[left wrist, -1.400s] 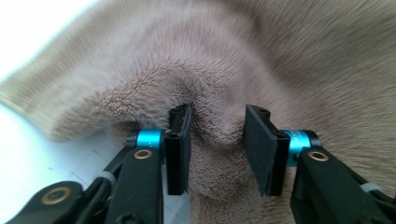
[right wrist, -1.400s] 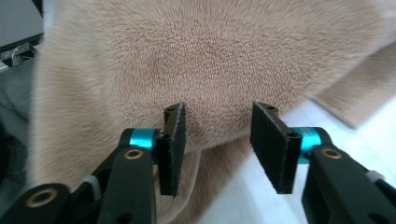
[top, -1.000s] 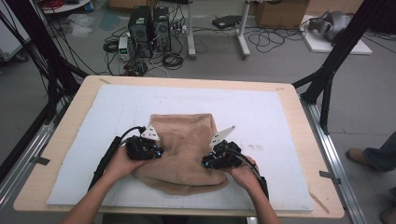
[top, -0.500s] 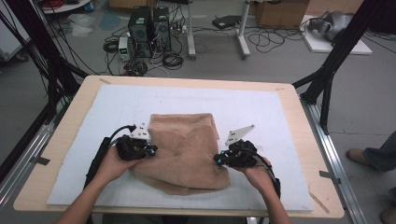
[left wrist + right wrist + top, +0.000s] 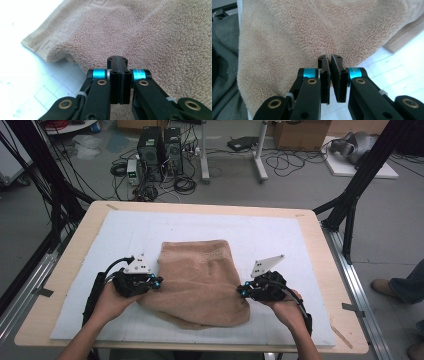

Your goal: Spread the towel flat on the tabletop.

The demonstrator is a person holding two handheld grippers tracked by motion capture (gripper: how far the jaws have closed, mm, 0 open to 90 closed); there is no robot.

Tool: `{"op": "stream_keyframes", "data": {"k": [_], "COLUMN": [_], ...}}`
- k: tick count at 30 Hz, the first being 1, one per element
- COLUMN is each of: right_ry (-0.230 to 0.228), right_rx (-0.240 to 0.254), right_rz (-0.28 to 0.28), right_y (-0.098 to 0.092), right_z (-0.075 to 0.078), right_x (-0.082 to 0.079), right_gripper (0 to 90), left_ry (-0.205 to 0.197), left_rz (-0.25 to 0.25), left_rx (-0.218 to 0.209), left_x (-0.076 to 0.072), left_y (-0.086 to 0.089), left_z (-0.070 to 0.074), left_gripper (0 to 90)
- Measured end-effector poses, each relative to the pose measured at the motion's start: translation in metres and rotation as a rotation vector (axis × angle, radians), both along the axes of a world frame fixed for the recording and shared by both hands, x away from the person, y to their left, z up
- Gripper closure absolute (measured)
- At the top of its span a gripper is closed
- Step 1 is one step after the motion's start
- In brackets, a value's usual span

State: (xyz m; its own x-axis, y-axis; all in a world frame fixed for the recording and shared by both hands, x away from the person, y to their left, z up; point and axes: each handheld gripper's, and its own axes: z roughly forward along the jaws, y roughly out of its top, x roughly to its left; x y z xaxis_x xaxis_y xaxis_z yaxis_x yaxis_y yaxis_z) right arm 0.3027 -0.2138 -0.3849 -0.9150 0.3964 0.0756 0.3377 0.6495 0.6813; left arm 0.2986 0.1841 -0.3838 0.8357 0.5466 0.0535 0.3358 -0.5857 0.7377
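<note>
So I've got a pair of tongs in each hand and a tan terry towel (image 5: 200,280) sitting between them on the white mat (image 5: 300,240). It's bunched into a loose folded heap, not flat: the far edge with the woven border band lies ahead of both tongs, and a rumpled lobe sags toward me, just inside my right tongs (image 5: 244,291).

My left tongs (image 5: 156,283) sit at the towel's left edge. In the left gripper view the jaws are clamped flat together with no gap, and I can't see any cloth between them, though the towel is right there in front of the tips. In the right gripper view the right tongs are pinched nearly closed, with a thin sliver of a gap at the tips. The towel hangs like a curtain just beyond them, so whether a bit of edge is nipped in there I honestly can't tell.

Handling-wise I'd call this thing light, floppy and thick-piled, with zero stiffness. It won't slip much since terry grips well, but grab the middle and you only lift a hump. My pick would be the flat border band near a corner (image 5: 37,41), off the left tongs' far left, one layer only, then match it on the other side.
</note>
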Motion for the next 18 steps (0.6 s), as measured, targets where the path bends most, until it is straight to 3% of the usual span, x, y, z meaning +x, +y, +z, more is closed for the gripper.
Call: {"op": "stream_keyframes", "data": {"k": [11,16,18], "right_ry": [0.057,0.044,0.027], "right_rx": [-0.022,-0.012,0.006], "right_rz": [0.021,0.029,0.009], "right_y": [0.005,0.004,-0.001], "right_z": [-0.024,-0.022,-0.013], "right_x": [-0.015,-0.016,-0.014], "right_gripper": [85.7,83.3,74.8], "left_ry": [0.039,0.039,0.029], "left_rz": [0.011,0.013,0.005], "left_rx": [-0.031,-0.066,-0.098], "left_x": [-0.020,-0.017,-0.009], "left_y": [0.013,0.016,0.014], "left_z": [-0.017,-0.013,-0.004], "left_gripper": [89.8,89.7,88.5]}}
